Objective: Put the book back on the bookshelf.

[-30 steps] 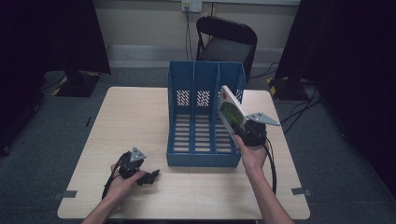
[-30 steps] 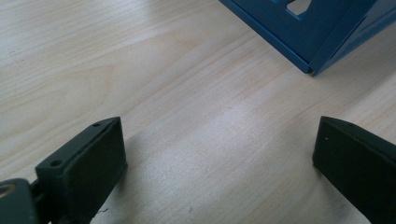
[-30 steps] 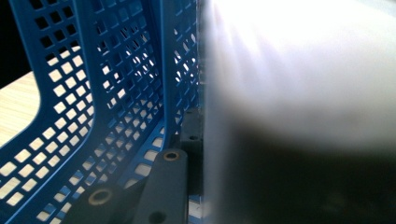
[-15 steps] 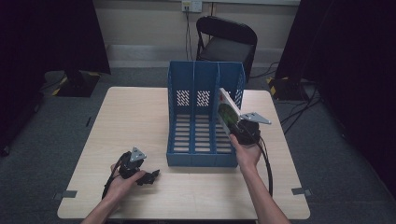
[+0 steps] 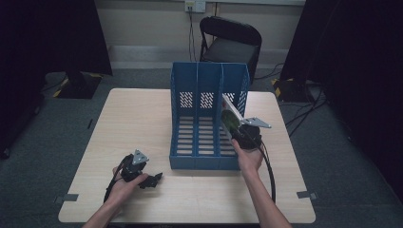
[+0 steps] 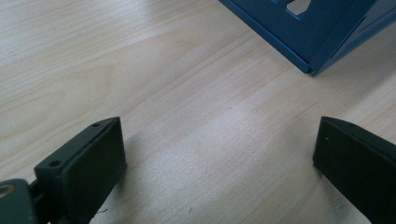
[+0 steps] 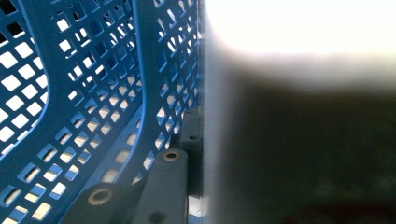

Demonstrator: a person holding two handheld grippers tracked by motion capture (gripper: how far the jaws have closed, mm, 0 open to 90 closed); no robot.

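The bench is carrying a blue file rack. The right hand-held gripper is clamping a booklet over the rightmost slot; the left hand-held gripper is resting open. The tilted booklet may be catching on the divider.

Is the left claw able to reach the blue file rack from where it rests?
Probably yes: the left claw lies open on the table, with bare wood between it and the rack.

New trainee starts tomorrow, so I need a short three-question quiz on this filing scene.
1. True or false: the left gripper rests open on the table.
2. The blue file rack has how many compartments?
3. What does the right gripper hold, and over which compartment? A) a thin booklet, the right one; B) a pen, the left one.

Key: 1 true; 2 three; 3 A.
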